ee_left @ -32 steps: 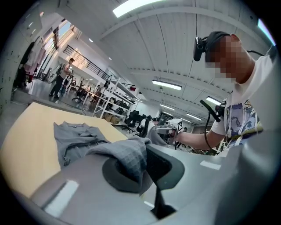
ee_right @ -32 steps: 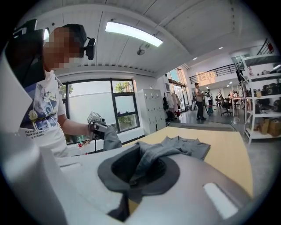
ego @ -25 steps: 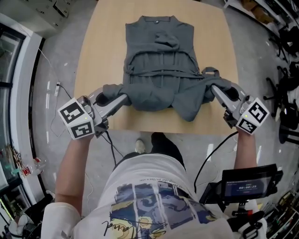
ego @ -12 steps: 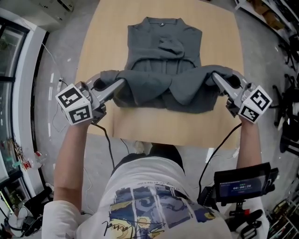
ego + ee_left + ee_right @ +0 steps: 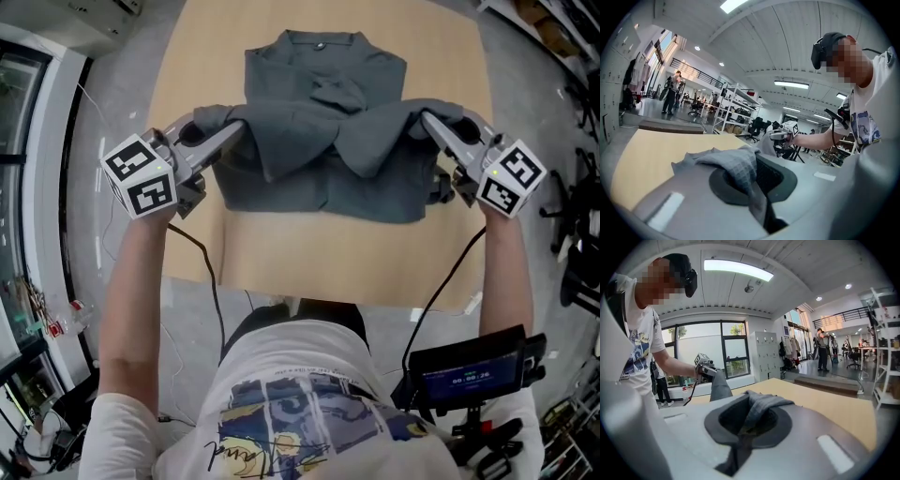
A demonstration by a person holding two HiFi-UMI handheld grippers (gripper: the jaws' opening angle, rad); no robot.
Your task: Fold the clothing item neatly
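Head view: grey garment (image 5: 323,183) lies on the wooden table (image 5: 309,253) with its collar at 12 o'clock. The near hem is raised off the surface and hangs over the garment's middle. Left gripper (image 5: 232,133), at 9 o'clock, is clamped on one hem corner. Right gripper (image 5: 429,122), at 3 o'clock, is clamped on the other. The cloth sags between them in two loose folds.

Left gripper view: jaws are pinched together on a bunch of grey waffle-textured cloth, which spills out toward 10 o'clock. Tabletop shows at 9 o'clock.

Right gripper view: jaws are closed on a fold of the same fabric, which rises from the slot toward 1 o'clock. Tabletop shows at 3 o'clock.
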